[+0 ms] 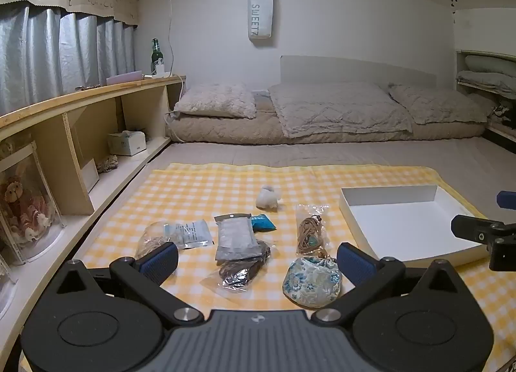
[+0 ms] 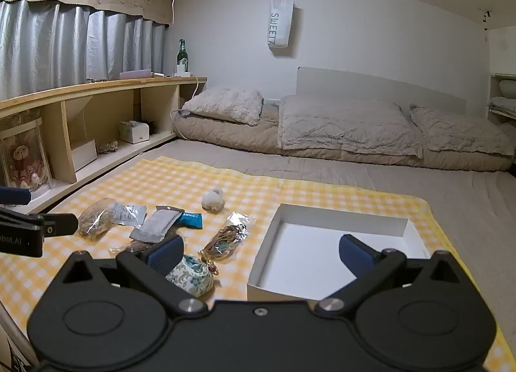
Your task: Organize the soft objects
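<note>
In the left wrist view, the left gripper (image 1: 257,259) is hovering with its jaws spread wide and empty over the checked cloth (image 1: 193,185), the floral pouch (image 1: 312,281) lying just ahead between its fingers, beside bagged cord (image 1: 310,233) and flat packets (image 1: 237,236). In the right wrist view, the right gripper (image 2: 261,252) is likewise gaping, holding nothing, over the near wall of the empty white box (image 2: 338,243), the pouch (image 2: 193,277) sitting just left of it. The pouch is looking light and squashy, so pinching its gathered neck seems safest; the plastic bags will likely be slipping and crinkling.

Black grippers (image 1: 258,257), blue-padded fingers (image 1: 161,259)
</note>
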